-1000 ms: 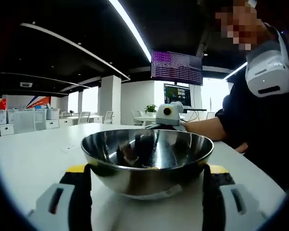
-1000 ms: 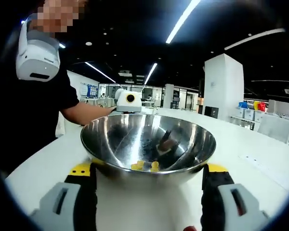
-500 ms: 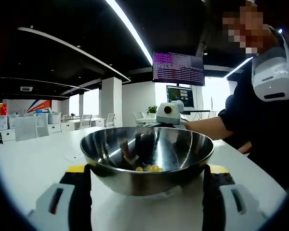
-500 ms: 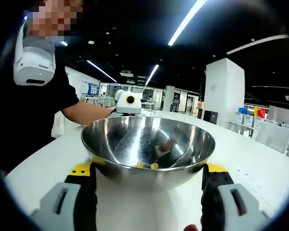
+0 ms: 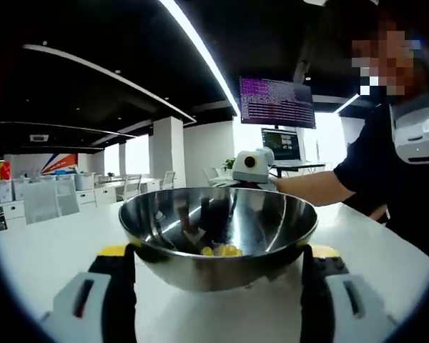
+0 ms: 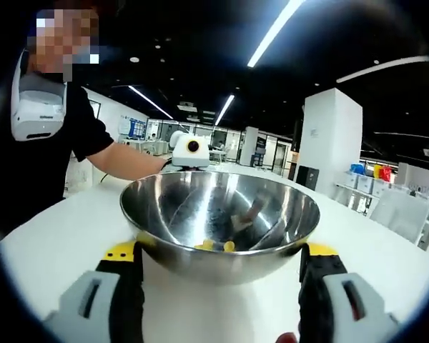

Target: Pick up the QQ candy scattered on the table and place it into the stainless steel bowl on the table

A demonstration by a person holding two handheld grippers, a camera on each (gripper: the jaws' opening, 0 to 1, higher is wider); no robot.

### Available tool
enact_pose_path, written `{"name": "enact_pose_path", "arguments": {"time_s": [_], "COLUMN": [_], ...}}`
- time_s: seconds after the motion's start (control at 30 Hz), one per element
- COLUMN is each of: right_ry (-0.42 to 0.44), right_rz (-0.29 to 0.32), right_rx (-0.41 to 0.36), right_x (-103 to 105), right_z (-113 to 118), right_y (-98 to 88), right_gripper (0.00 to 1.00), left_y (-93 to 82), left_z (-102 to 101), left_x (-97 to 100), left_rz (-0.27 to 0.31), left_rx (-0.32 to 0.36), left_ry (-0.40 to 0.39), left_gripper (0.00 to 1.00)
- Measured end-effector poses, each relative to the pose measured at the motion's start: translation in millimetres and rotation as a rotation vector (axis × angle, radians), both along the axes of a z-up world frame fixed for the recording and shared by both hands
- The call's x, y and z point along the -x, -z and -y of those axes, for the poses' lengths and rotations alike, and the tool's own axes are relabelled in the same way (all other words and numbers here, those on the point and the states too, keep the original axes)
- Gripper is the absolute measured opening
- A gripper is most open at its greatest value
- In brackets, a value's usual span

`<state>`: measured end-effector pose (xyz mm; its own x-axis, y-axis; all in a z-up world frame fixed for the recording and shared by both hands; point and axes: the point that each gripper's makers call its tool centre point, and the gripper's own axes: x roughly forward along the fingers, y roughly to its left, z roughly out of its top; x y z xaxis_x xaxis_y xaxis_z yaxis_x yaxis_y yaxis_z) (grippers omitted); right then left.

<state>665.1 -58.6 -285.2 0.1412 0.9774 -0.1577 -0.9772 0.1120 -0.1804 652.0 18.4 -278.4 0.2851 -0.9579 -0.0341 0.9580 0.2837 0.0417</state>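
The stainless steel bowl [image 5: 218, 232] sits between my left gripper's [image 5: 218, 251] jaws, its rim touching both yellow-tipped fingers [image 5: 114, 251]. Several yellow QQ candies [image 5: 222, 250] lie at its bottom. In the right gripper view the same bowl [image 6: 220, 214] is held the same way by my right gripper [image 6: 220, 251], with the yellow candies [image 6: 218, 246] inside. The two grippers face each other across the bowl: the right gripper [image 5: 250, 171] shows beyond the far rim in the left gripper view, and the left gripper [image 6: 191, 153] shows likewise in the right gripper view. A red piece [image 6: 286, 337] peeks in at the bottom edge.
The white table [image 5: 50, 243] spreads out under and around the bowl. A person in a black top [image 6: 79, 143] stands close behind it, a bare forearm [image 5: 307, 189] reaching to the far gripper. Office desks, pillars and a wall screen [image 5: 277, 102] are far behind.
Both views swung sideways while the bowl kept its place between the jaws, so it moves with the grippers. The yellow candies came into sight in the left gripper view.
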Motion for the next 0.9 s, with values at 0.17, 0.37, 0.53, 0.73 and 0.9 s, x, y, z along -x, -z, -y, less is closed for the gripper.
{"name": "enact_pose_path", "arguments": {"time_s": [0.17, 0.37, 0.53, 0.73, 0.9], "right_ry": [0.010, 0.015, 0.016, 0.017, 0.019], "right_rz": [-0.018, -0.044, -0.049, -0.051, -0.067], "right_rx": [0.024, 0.011, 0.008, 0.017, -0.003], "right_x": [-24.4, -40.8, -44.6, -45.2, -45.2], "right_z": [-1.7, -4.2, -5.8, -6.0, -5.3], "right_y": [16.9, 31.2, 37.1, 45.6, 45.5], "right_gripper": [0.89, 0.89, 0.89, 0.89, 0.90], "left_y": [13.2, 22.6, 31.1, 42.0, 43.4], "left_z": [-0.4, -1.9, -3.5, -4.2, -5.1], "left_x": [-24.1, -41.3, -46.9, -49.1, -50.7], "left_rz": [-0.012, -0.028, -0.036, -0.052, -0.075], "left_rx": [-0.008, 0.003, 0.001, -0.010, 0.008], "left_ry": [-0.001, 0.000, -0.001, 0.001, 0.001], "left_gripper": [0.96, 0.96, 0.96, 0.96, 0.96]}}
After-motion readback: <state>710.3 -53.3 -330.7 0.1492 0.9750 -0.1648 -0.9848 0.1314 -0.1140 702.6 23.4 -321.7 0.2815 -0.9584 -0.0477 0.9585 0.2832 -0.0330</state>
